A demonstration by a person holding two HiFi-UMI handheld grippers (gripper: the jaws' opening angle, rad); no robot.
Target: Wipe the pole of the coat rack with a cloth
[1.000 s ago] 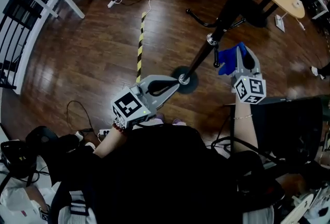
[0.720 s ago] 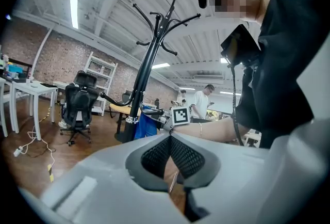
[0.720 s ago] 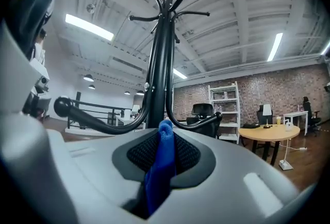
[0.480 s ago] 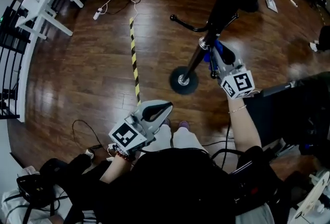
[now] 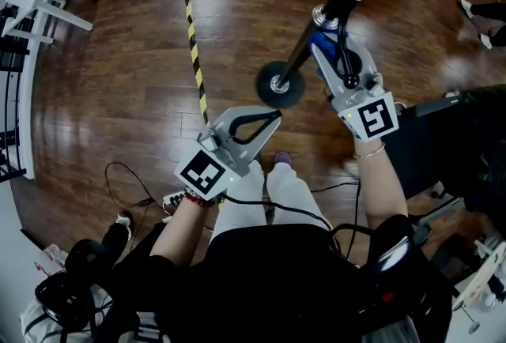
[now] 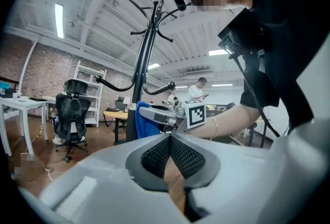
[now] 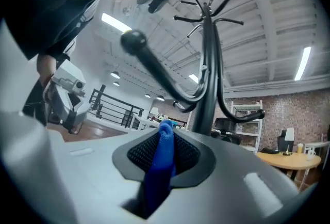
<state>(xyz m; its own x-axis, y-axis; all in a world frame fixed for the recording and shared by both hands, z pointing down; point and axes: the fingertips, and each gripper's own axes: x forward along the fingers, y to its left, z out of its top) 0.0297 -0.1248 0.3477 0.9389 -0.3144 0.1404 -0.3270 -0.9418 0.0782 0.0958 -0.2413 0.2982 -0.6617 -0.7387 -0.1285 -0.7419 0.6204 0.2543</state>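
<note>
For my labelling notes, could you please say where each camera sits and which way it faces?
Head view: head-mounted, facing down at the coat rack base; left gripper, right gripper, legs show.
Left gripper view: behind shut jaws, facing the pole; right forearm shows.
Right gripper view: behind jaws shut on the cloth, looking up the pole; torso shows.
All share the pole.

One coat rack (image 5: 279,85); one blue cloth (image 5: 318,39) by its pole (image 5: 299,57); two grippers beside it, left gripper (image 5: 276,117) and right gripper (image 5: 326,57).

A blue cloth (image 5: 322,43), pinched in the right tongs (image 7: 164,138), sits just beside the upright black coat rack pole (image 5: 294,65).
</note>
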